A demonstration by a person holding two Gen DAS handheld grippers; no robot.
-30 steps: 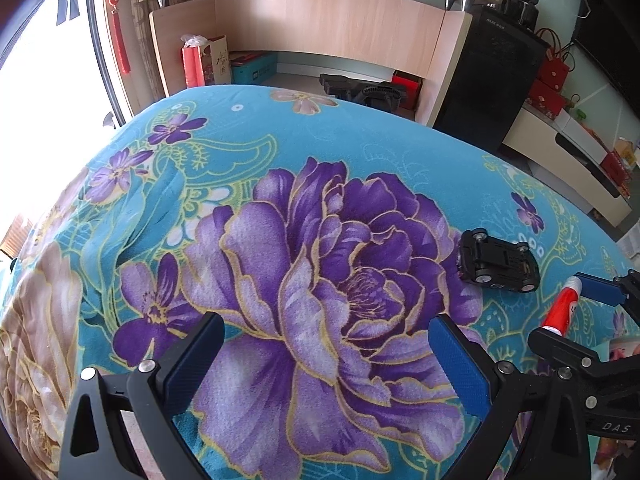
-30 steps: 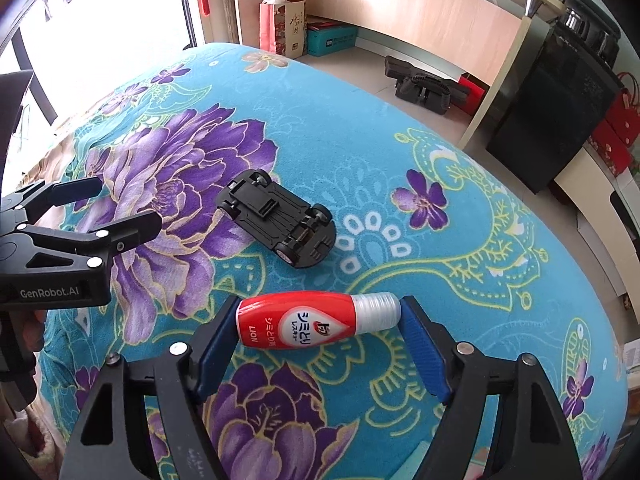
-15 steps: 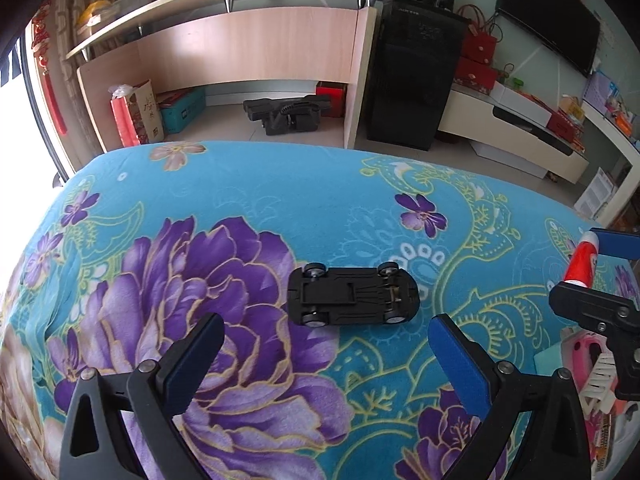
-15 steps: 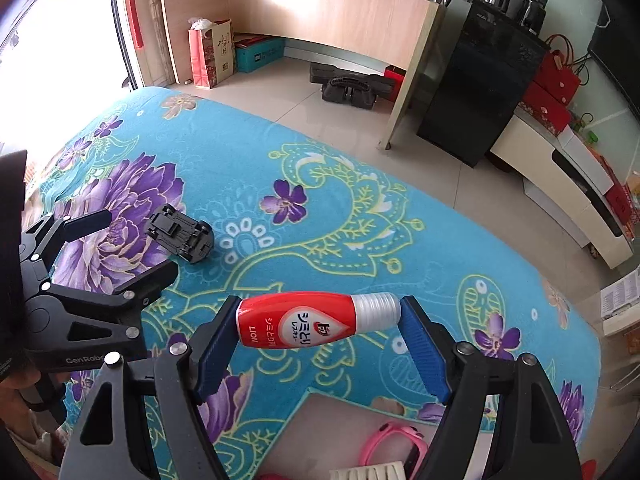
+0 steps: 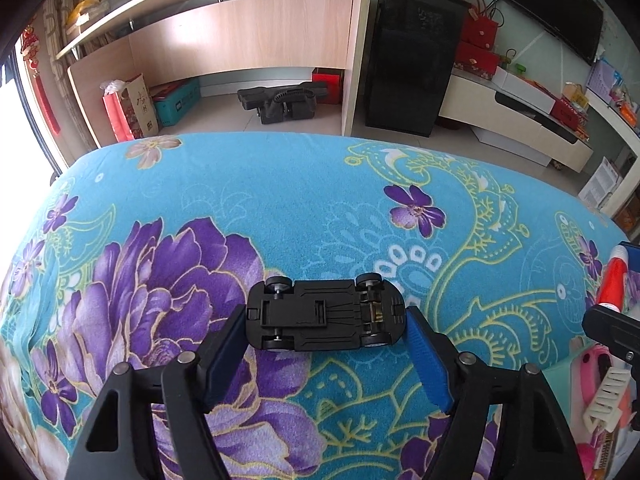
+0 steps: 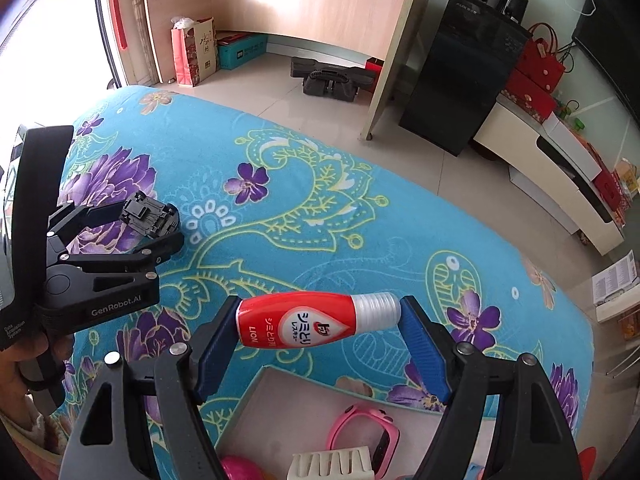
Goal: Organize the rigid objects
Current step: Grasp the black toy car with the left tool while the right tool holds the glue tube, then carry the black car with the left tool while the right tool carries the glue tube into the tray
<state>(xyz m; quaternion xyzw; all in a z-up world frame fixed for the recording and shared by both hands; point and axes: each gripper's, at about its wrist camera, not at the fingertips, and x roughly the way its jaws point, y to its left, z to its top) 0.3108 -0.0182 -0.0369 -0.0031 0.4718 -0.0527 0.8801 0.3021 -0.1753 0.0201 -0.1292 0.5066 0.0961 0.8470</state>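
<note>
Two tongs over one counter draped in a turquoise cloth (image 5: 304, 184) with purple flowers. Left tongs (image 5: 326, 344): blue pads set at either end of a black toy car (image 5: 324, 312), which lies wheels-up on the cloth; jaws have just been closing, with the car between them, and whether the pads already press on it cannot be told. From the right wrist view the left tongs (image 6: 160, 224) show at the left edge, the car (image 6: 150, 216) between their tips, a hand (image 6: 36, 356) on the grip below. Right tongs (image 6: 318, 322): clamped end to end on a red bottle (image 6: 304, 324) with a grey ribbed cap, held crosswise clear of the cloth; white label with Japanese print. Same bottle (image 5: 614, 280) shows at the far right of the left wrist view. Under the right tongs, one pale tray (image 6: 256, 408) on the cloth, holding a pink watch (image 6: 360, 428), a white ribbed piece (image 6: 332, 466) and a pink round item (image 6: 240, 468) of unclear kind. Beyond the counter: tiled floor, wooden desk (image 6: 304, 4), black cabinet (image 5: 412, 60), red gift bags (image 6: 536, 60).
</note>
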